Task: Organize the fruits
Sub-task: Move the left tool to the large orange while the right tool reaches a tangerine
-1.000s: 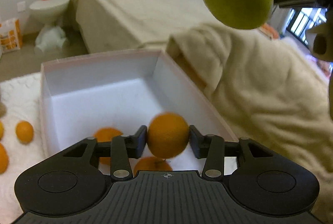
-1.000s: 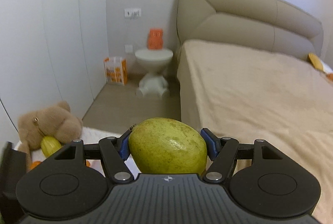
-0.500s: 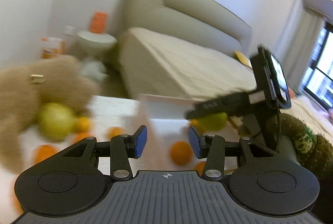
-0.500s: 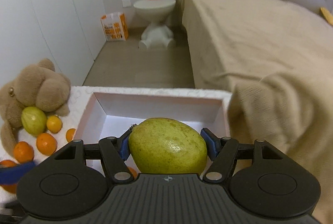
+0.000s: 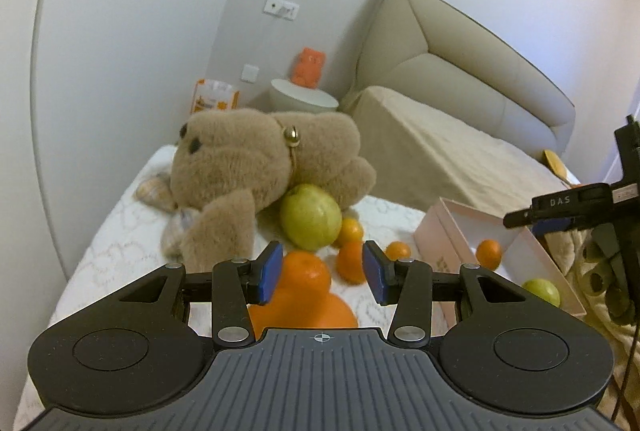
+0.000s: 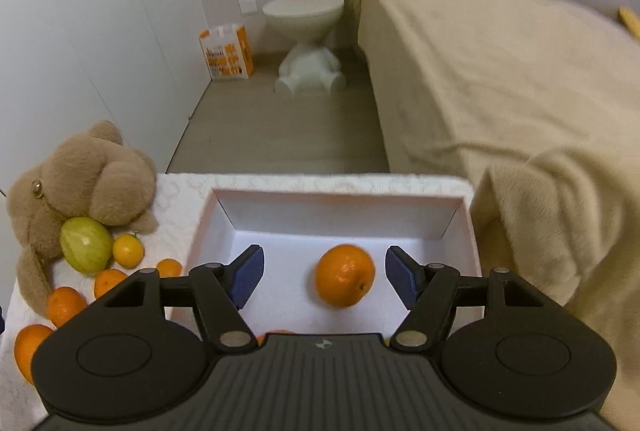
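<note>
My left gripper (image 5: pixel 323 273) is open and empty above several oranges (image 5: pixel 305 277) on the white mat. A green fruit (image 5: pixel 310 217) leans against a brown teddy bear (image 5: pixel 256 159) just beyond. My right gripper (image 6: pixel 324 277) is open and empty over the white box (image 6: pixel 340 203); an orange (image 6: pixel 345 275) lies in the box between its fingers. In the left wrist view the box (image 5: pixel 448 231) stands at the right, holding an orange (image 5: pixel 489 253) and a green fruit (image 5: pixel 541 291), with the right gripper (image 5: pixel 560 213) above it.
The teddy bear (image 6: pixel 76 179) with a green fruit (image 6: pixel 86 245) and loose oranges (image 6: pixel 128 251) lies left of the box. A beige blanket (image 6: pixel 560 223) lies right of it. A bed (image 6: pixel 500 43), a white side table (image 6: pixel 304 11) and a paper bag (image 6: pixel 226 51) stand behind.
My right gripper opened and let the green fruit go into the box. My left gripper released its orange into the box and swung left to the fruit by the teddy bear.
</note>
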Demonstrator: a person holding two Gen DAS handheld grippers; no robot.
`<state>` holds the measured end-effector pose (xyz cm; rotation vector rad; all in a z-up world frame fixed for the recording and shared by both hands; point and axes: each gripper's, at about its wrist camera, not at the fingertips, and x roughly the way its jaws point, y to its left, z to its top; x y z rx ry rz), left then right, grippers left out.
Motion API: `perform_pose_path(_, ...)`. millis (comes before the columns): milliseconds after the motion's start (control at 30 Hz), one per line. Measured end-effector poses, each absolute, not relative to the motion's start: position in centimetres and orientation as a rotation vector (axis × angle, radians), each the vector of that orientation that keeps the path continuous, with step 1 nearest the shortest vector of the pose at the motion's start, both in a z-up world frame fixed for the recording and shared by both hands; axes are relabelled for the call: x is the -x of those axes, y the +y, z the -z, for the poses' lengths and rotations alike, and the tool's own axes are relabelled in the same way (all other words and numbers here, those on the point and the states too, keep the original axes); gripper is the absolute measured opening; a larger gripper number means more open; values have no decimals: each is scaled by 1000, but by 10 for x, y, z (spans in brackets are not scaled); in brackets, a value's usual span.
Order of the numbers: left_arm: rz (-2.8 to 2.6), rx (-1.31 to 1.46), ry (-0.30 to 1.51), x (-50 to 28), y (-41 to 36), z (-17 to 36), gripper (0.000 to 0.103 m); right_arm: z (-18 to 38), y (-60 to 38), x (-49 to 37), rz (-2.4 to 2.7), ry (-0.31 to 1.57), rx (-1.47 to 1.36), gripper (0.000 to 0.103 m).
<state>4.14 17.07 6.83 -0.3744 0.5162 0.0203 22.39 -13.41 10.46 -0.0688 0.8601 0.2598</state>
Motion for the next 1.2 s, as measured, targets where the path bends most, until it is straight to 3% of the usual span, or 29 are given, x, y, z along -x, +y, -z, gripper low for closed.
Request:
perform_pose_path(400,-52,278,556,-19,163,-57,48,-94,-56,-162,-536,856,130,73)
perform_pose_path(600,-40,264,551,-7,172,-52,55,-85,-24,-133,-634,853,159,73)
perform_pose_path(900,-59,256,528,17,188,-53,61,-69,18,-155,-697,905,8,73)
perform_pose_path(1100,-68,298,526,27,200,-53,61,-42,60,-178,-698,1010,-36,67)
perform_pose_path(1200,-55,307,528,27,200,-52,60,-31,69,-179,-685,1060,-32,49)
